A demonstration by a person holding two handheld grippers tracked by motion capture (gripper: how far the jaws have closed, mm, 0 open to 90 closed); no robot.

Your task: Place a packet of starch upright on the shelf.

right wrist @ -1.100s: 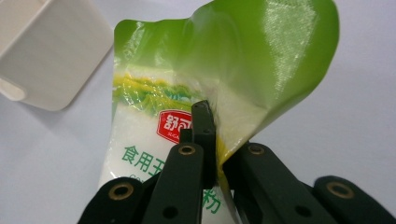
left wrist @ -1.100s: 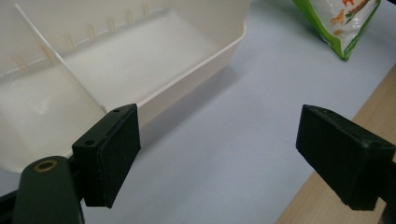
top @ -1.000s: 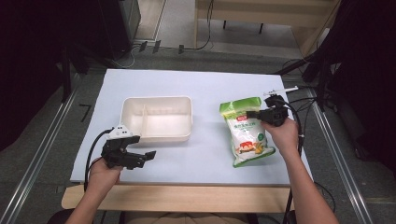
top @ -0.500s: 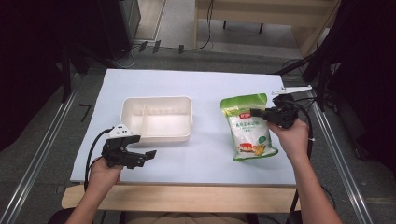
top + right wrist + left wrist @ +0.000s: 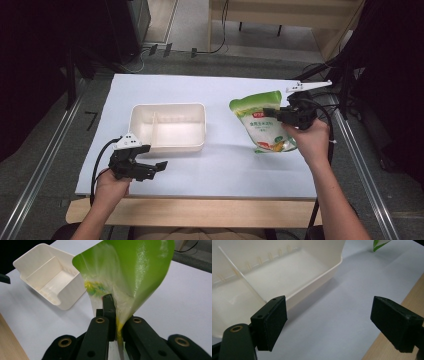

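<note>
From the high view, the right gripper (image 5: 272, 111) is pinching the green snack bag (image 5: 260, 125) on the right half of the table, bag running long-ways toward the far edge. The white divided tray (image 5: 167, 127) sits well off to its left, so any move to the tray goes that way. The left gripper (image 5: 156, 167) is just in front of the tray.

Left gripper view: jaws spread wide, nothing between them, tray wall (image 5: 317, 282) just beside the near jaw.

Right gripper view: jaws pressed on the bag's edge (image 5: 130, 277), with the tray (image 5: 50, 282) up and to the left.
</note>
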